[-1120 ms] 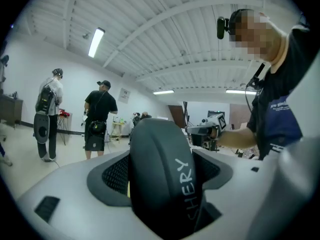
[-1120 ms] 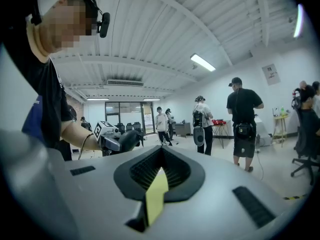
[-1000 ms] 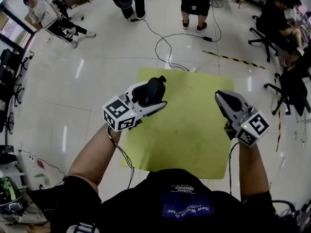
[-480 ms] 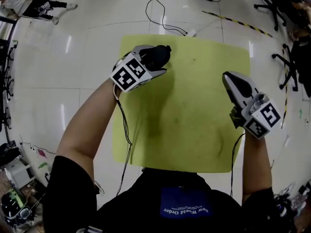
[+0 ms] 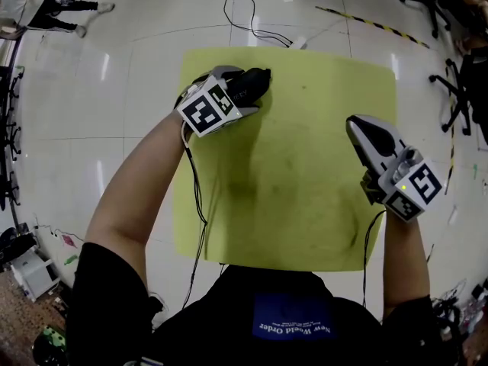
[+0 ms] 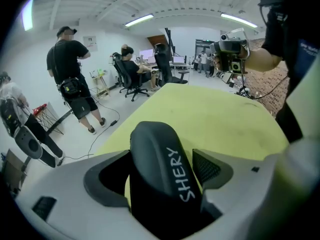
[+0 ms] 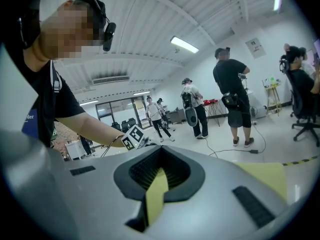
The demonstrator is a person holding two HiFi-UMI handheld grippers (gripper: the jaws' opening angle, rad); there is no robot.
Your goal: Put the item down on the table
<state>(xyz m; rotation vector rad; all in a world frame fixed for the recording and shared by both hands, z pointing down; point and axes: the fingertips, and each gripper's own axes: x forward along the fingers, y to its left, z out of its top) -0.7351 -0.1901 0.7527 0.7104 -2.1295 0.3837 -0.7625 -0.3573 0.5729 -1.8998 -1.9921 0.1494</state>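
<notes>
A black oblong case (image 5: 250,84) printed "SHERY" (image 6: 166,170) sits between the jaws of my left gripper (image 5: 253,91), which is shut on it. In the head view this gripper is over the far left part of the yellow-green table (image 5: 305,174), and the case looks close to the top; I cannot tell whether it touches. My right gripper (image 5: 363,130) hovers over the table's right side, shut with nothing in it; its view shows only a thin slit between the pads (image 7: 172,170). The left gripper view also catches the right gripper (image 6: 231,53) across the table.
White tiled floor surrounds the table. Black cables (image 5: 245,15) trail beyond its far edge, next to striped floor tape (image 5: 364,22). Office chairs (image 5: 460,90) stand at the right. A person in black (image 6: 73,79) stands near the table's left side; others sit farther off.
My left gripper has carried the black case forward and down to the table's far left part. The head view has tipped down over the table. The right gripper has hardly moved.
</notes>
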